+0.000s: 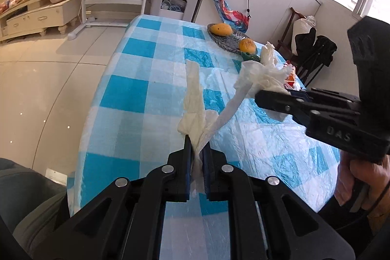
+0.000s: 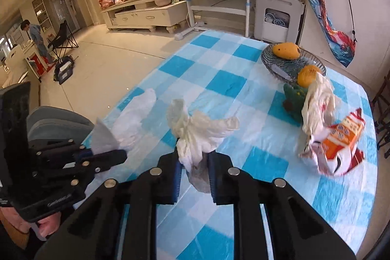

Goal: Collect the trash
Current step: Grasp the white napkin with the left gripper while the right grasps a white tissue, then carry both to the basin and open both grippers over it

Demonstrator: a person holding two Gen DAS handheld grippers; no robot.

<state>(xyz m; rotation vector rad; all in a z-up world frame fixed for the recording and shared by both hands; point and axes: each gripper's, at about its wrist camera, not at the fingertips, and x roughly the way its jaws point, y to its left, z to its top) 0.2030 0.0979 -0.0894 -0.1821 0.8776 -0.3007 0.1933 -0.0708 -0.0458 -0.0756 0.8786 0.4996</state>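
1. spread under everything: table (image 1: 136, 94) in a blue-and-white checked cloth, its plastic surface wrinkled and shiny in both wrist views.
2. clamped tight on trash: left gripper (image 1: 198, 150), jaws pressed together on a white tissue (image 1: 195, 99) whose crumpled ends rise above the fingertips; one twisted strand runs up and right to the wad at the other tool.
3. likewise pinching: right gripper (image 2: 193, 157), jaws closed around a crumpled tissue wad (image 2: 197, 126) that bulges out above and hangs below the pads; held over the cloth, not lying on it as far as can be told.
4. seen from the right wrist view at lower left: left gripper (image 2: 107, 157) with white tissue (image 2: 131, 116) fanning out past its tips, above the near-left edge of the table (image 2: 268, 138).
5. seen from the left wrist view at right: right gripper (image 1: 273, 99) with its wad (image 1: 265, 72) bunched at the fingertips.
6. lying on the right side of the table: orange-and-white snack wrapper (image 2: 341, 140), touching a crumpled white plastic bag (image 2: 316, 99) that stands just behind it.
7. resting toward the far right corner: patterned glass dish (image 2: 287, 65) holding two mangoes (image 2: 286, 50); the nearer one is partly hidden by the bag.
8. tucked between dish and bag: small dark green object (image 2: 295, 99), too unclear to name.
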